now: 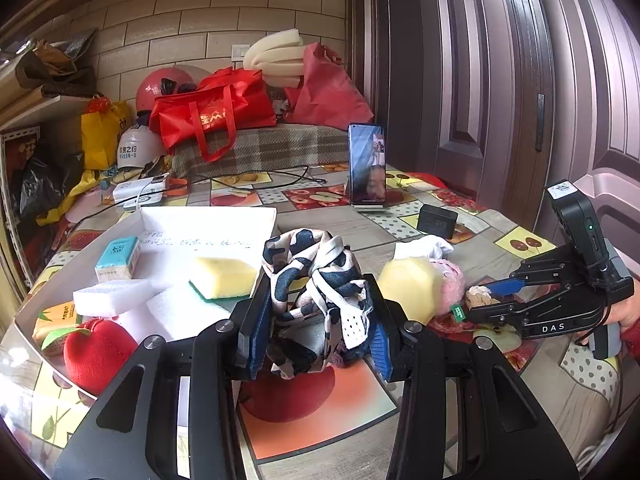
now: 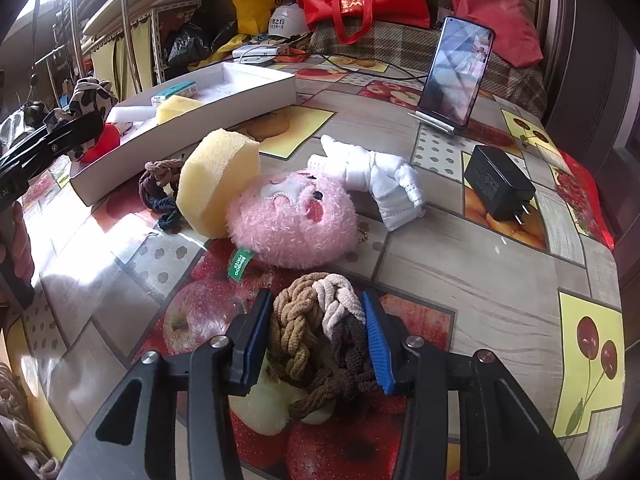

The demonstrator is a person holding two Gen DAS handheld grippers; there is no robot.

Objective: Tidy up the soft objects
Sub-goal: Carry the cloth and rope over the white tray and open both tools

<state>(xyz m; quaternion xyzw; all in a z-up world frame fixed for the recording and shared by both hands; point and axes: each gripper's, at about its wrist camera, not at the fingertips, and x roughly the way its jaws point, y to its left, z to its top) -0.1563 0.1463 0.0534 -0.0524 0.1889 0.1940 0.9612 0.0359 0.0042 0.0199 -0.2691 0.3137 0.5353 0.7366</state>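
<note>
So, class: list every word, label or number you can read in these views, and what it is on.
"DAS": on the right gripper.
"BAMBOO": green tag on the pink plush; doubtful.
Red bag lettering, white helmet, tissue pack, handwriting in white box: unreadable.

Left gripper point(image 1: 316, 320), right gripper point(image 2: 318, 340): each clamped on cloth item

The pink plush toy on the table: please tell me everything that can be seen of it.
The pink plush toy is a round, fluffy ball of long pink fur with a stitched face: a white patch, a dark eye and red cheeks. A green label hangs from its lower edge, and a small metal chain shows at its right side. It lies on the fruit-print tablecloth, outside the white box. A yellow sponge leans against its left side and a white sock touches its top. No gripper holds it.
</note>
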